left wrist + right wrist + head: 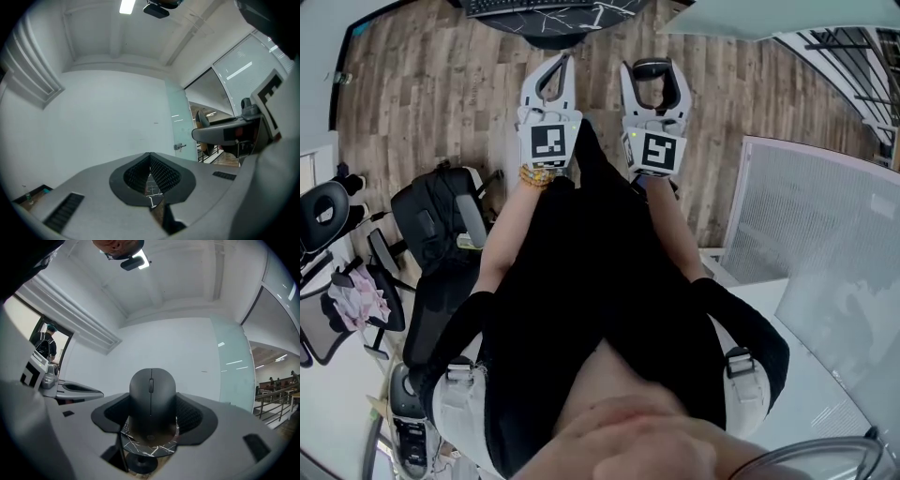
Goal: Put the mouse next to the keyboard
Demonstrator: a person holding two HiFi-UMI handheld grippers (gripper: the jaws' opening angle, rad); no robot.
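Right gripper: jaws closed on the mouse, pads pressing its two long sides. In the right gripper view the mouse sits centred between the jaws, wheel end pointing away from the camera, and appears level.

Left gripper: jaws shut together, nothing between them. The left gripper view confirms this, with only a sliver of the table showing through the gap. It hangs just left of the right gripper.

Location: mouse is held in the air over the wood floor, on the near side of the dark marbled table. The keyboard lies on that table, far and to the left of the mouse, partly cut off by the frame edge. Mouse not yet placed.

Handling (judgement): small black plastic shell, prob. light and rigid, with smooth curved sides, so it could slip or twist if the squeeze is light. Current side grip at approx mid-length looks sound. Avoid pressing on the buttons or wheel.

Next move (judgement): carry fwd over the table, lower flat beside the keyboard, then release
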